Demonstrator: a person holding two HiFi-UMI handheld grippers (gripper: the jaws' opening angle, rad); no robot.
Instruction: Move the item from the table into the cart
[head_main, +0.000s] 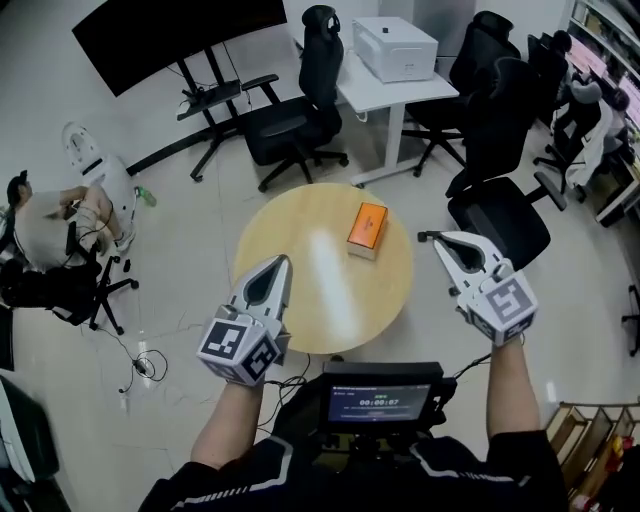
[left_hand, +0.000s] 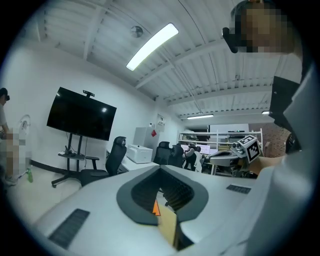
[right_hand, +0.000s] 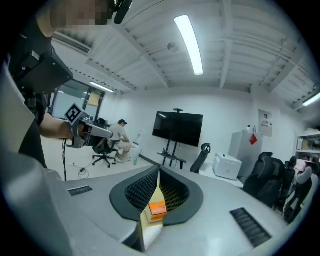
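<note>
Your left gripper (head_main: 281, 262) and right gripper (head_main: 438, 239) are both closed and empty, short of the box (head_main: 367, 226); it lies flat on the table (head_main: 290, 300); probably light, stiff card, perhaps slick; pinch across its narrow sides.

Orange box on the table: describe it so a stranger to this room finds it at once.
Find the round light-wood table in the middle of the pale floor, ringed by black office chairs. On its far right part lies a small flat rectangular box. Its bright orange top sets it apart; nothing else lies on that tabletop.
</note>
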